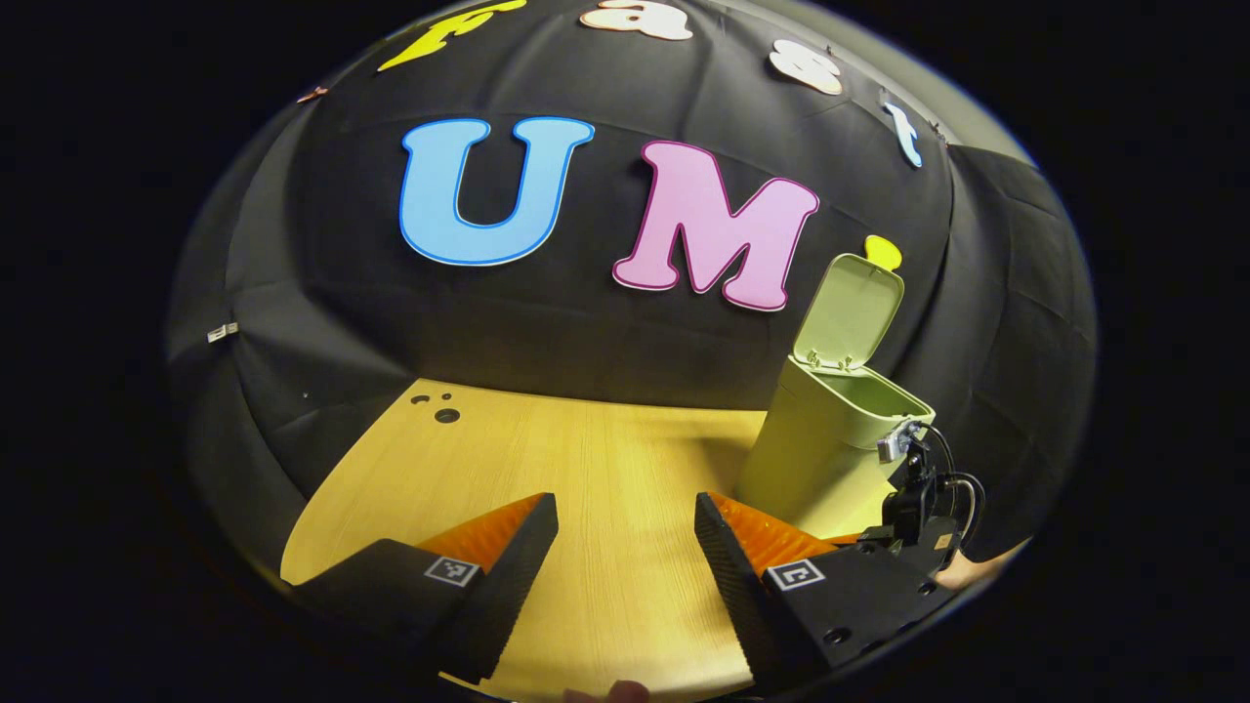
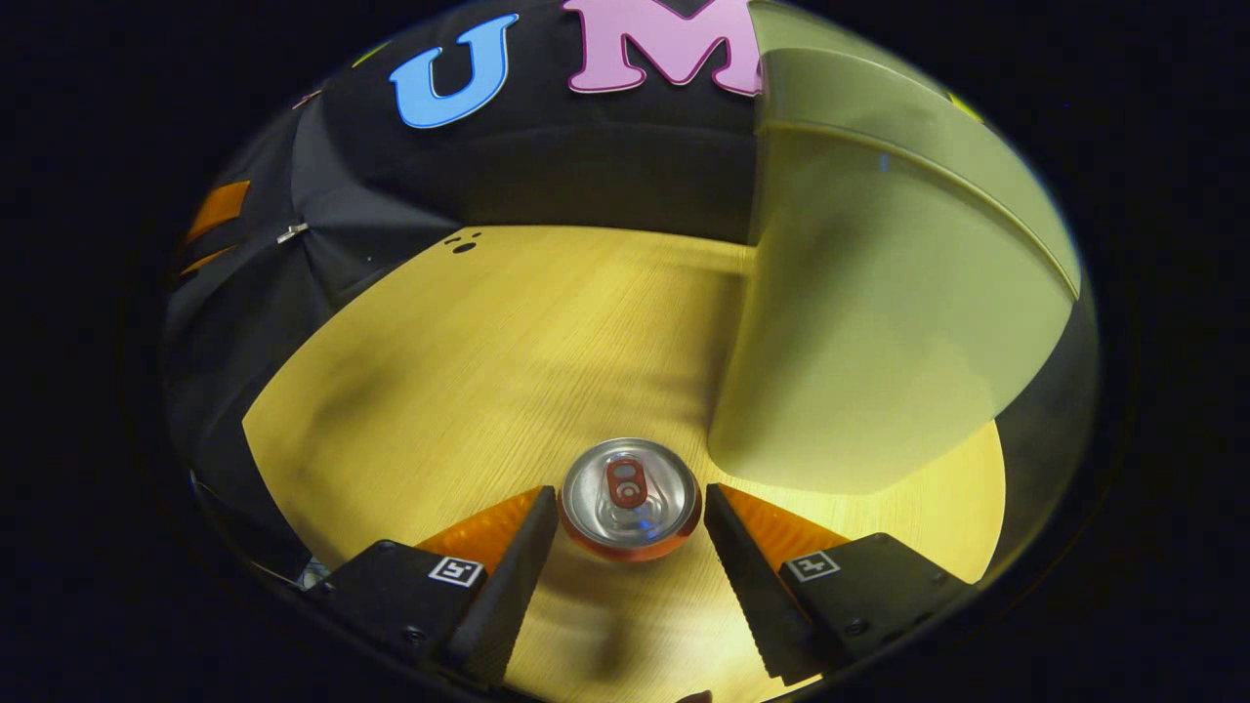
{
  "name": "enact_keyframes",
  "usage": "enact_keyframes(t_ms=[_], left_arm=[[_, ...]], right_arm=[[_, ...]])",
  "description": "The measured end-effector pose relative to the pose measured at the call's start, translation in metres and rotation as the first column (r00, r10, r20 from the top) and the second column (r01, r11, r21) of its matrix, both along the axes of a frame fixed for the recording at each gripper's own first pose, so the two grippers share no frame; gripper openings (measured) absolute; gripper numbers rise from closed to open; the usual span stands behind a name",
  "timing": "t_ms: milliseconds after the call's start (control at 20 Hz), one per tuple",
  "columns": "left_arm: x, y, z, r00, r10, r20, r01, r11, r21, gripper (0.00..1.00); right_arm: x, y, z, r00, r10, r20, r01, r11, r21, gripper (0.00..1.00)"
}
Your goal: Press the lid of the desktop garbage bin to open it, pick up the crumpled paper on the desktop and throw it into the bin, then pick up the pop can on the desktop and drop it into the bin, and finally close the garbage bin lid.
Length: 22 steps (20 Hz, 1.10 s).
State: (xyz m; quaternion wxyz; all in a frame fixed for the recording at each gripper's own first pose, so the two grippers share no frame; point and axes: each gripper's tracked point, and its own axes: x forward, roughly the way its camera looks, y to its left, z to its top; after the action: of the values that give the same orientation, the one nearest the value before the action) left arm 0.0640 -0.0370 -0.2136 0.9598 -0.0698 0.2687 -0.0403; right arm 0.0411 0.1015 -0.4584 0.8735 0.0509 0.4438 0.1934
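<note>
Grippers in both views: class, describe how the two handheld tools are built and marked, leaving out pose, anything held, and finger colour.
The left gripper has two wedge-shaped fingers with ridged inner faces, each on a dark block with screw holes and a square black-and-white marker. The right gripper is built and marked the same; the left gripper view shows its dark body with looping black cables.

From above I had the right gripper (image 2: 630, 532) spread wide around the upright pop can (image 2: 630, 498), a finger (image 2: 508, 576) flanking each side without a firm press, while the garbage bin (image 2: 879, 332) stood just beside it on the wooden desktop (image 2: 469, 371).
</note>
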Motion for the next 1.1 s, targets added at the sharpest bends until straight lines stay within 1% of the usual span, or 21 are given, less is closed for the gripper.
enact_keyframes(t_ms=[200, 250, 300, 450, 600, 800, 900, 1100], left_arm=[[0.0, 0.003, -0.003, 1.0, 0.003, -0.008, -0.003, 1.0, 0.005, 0.92], [0.0, 0.003, -0.004, 1.0, 0.003, -0.009, -0.003, 1.0, 0.005, 0.92], [0.0, 0.005, -0.005, 1.0, 0.004, -0.011, -0.004, 1.0, 0.006, 0.92], [-0.002, 0.007, -0.006, 1.0, 0.009, -0.015, -0.009, 1.0, 0.006, 0.92], [-0.004, 0.007, -0.008, 1.0, 0.011, -0.019, -0.011, 1.0, 0.005, 0.92], [-0.006, 0.004, -0.009, 1.0, 0.011, -0.022, -0.011, 1.0, -0.003, 0.92], [-0.006, 0.001, -0.01, 1.0, 0.006, -0.023, -0.007, 1.0, -0.005, 0.92], [-0.007, -0.005, -0.009, 1.0, -0.008, -0.019, 0.008, 1.0, -0.009, 0.92]], right_arm=[[0.004, 0.001, -0.004, 1.0, -0.014, -0.014, 0.014, 1.0, 0.001, 0.95], [0.004, 0.0, -0.003, 1.0, -0.018, -0.021, 0.018, 1.0, -0.002, 0.88], [0.005, 0.001, -0.006, 0.999, -0.023, -0.023, 0.023, 1.0, -0.003, 0.85], [0.005, 0.0, -0.004, 0.999, -0.036, -0.026, 0.036, 0.999, -0.008, 0.84], [0.005, -0.002, 0.008, 0.999, -0.033, 0.007, 0.033, 0.999, -0.009, 0.84], [0.003, -0.004, 0.044, 0.998, 0.003, 0.06, -0.004, 1.0, 0.015, 0.84], [-0.007, -0.012, 0.068, 0.997, 0.001, 0.079, -0.004, 0.999, 0.043, 0.84], [-0.002, -0.027, 0.123, 0.994, -0.018, 0.111, 0.01, 0.998, 0.068, 0.84]])
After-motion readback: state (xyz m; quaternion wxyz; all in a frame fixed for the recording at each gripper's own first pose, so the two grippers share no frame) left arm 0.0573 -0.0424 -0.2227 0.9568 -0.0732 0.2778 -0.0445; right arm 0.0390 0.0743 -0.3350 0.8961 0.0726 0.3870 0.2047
